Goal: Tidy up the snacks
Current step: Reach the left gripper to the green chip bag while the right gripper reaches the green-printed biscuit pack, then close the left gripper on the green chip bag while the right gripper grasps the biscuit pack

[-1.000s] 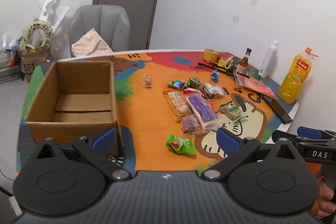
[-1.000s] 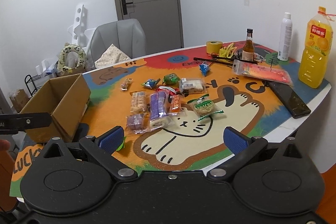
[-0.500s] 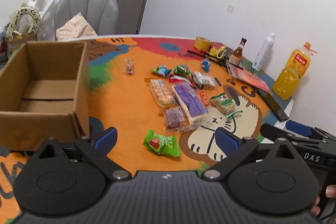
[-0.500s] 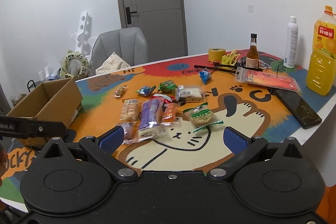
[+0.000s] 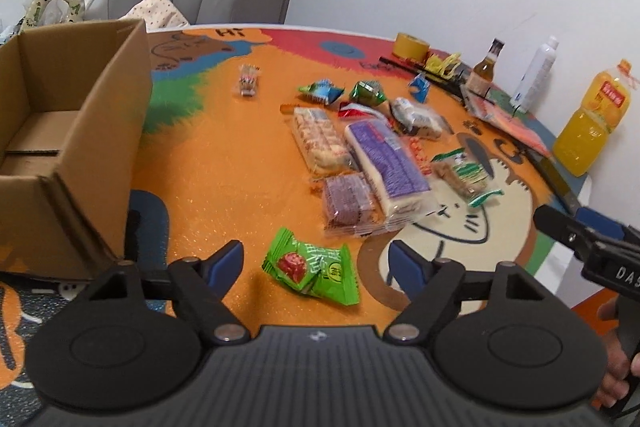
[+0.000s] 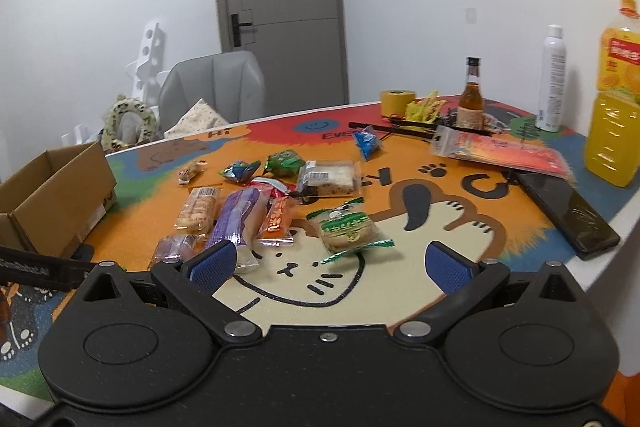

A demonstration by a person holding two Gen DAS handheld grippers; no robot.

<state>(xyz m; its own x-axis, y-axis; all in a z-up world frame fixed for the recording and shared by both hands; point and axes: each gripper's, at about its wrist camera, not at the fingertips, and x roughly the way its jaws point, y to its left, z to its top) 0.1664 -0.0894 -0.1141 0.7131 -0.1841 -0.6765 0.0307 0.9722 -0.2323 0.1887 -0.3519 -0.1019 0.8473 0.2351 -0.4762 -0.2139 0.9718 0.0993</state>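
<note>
At the left side of the table (image 5: 224,163) stands an open cardboard box (image 5: 72,131), and I see nothing inside it. Just beside its near corner, the left gripper (image 5: 316,265) hangs over a green snack packet (image 5: 312,267), which lies flat on the orange mat. The jaws have just been closing; they stand apart on both sides of the packet, and the pads do not press on it yet. I judge this packet to be light, soft and a little slippery, with crinkly film, so it is better to take it across the puffed middle and not by the thin sealed ends, and to squeeze gently. Further to the right lies a group of other snacks, among them a long purple pack (image 5: 386,163) and a pack of biscuits (image 5: 320,143), probably fragile. At the right, the right gripper (image 6: 328,265) is empty with jaws wide apart, near a green-and-white packet (image 6: 348,229).
</note>
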